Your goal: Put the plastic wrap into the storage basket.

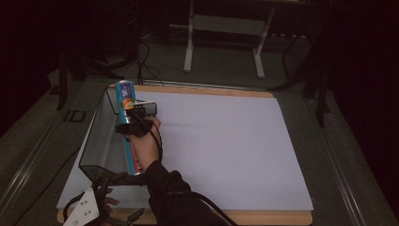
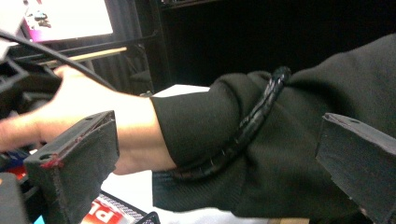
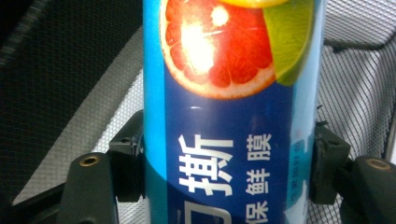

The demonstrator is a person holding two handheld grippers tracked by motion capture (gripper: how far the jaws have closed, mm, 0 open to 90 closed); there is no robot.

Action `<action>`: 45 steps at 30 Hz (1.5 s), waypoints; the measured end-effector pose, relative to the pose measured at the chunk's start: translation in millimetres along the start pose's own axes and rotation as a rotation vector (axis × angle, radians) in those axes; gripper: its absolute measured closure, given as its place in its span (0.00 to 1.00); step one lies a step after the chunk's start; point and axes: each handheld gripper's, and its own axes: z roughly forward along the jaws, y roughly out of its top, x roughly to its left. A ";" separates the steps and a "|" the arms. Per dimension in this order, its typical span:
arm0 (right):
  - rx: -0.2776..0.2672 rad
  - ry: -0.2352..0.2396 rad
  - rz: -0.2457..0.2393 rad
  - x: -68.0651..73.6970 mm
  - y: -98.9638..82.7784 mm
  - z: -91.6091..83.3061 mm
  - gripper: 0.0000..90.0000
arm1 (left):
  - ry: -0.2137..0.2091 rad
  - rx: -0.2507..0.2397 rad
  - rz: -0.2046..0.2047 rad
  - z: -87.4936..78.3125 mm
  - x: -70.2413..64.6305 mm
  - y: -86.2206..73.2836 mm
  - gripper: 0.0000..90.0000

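my right gripper (image 1: 135, 123) is pinching a long blue box of cling film (image 1: 130, 126), one jaw pressed against each side of it, as the right gripper view shows with the box (image 3: 229, 121) standing straight up between the jaws. the printed side faces me: a cut grapefruit and a green lime wedge at the top, white characters lower down. the box reaches forward past my jaws and back toward my sleeve (image 1: 171, 195), lying lengthwise in a dark wire mesh basket (image 1: 96, 141). behind and to both sides of the box i see the basket's mesh (image 3: 359, 88). my right hand (image 1: 145, 141) wraps the gripper body from above.

my left gripper (image 1: 91, 209) sits low at the near edge of the white table (image 1: 226, 146), just beside the basket's near corner. its jaws are spread wide with nothing between them; across the gap, in the left gripper view, lie my right forearm, the black sleeve (image 2: 261, 154) and the cable (image 2: 252, 126) curling over it.
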 end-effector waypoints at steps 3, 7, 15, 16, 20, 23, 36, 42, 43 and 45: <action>0.004 -0.036 0.012 -3.8 -5.0 4.3 0.35 | -0.002 0.000 0.001 0.3 -0.2 0.0 0.01; 0.006 -0.063 0.030 -8.1 -8.6 7.7 0.35 | -0.003 0.001 0.000 0.5 -0.3 0.0 0.01; 0.004 -0.077 0.083 -17.6 -10.1 13.1 0.35 | -0.010 0.006 0.001 0.4 -0.3 -0.2 0.01; 0.009 -0.079 0.084 -18.7 -9.8 14.3 0.34 | -0.011 0.008 0.001 0.6 -0.2 -0.2 0.01; 0.034 -0.085 0.089 -20.2 -9.6 18.8 0.34 | -0.011 0.006 0.000 0.4 -0.1 -0.1 0.01; 0.035 -0.085 0.088 -20.8 -11.7 21.7 0.34 | -0.013 0.008 -0.001 0.5 0.1 -0.2 0.01; 0.054 -0.059 -0.019 -22.4 -7.5 18.4 0.28 | -0.021 0.015 -0.004 1.6 0.3 -0.6 0.01; -0.020 -0.039 -0.130 -20.5 4.6 -6.7 0.20 | -0.024 0.020 -0.002 2.6 -0.4 -0.6 0.01; -0.027 -0.034 -0.157 -19.8 6.2 -10.6 0.20 | -0.024 0.019 -0.002 2.7 -0.5 -0.5 0.01; -0.029 -0.012 -0.191 -19.5 8.3 -18.3 0.17 | -0.023 0.019 -0.002 2.7 -0.6 -0.6 0.01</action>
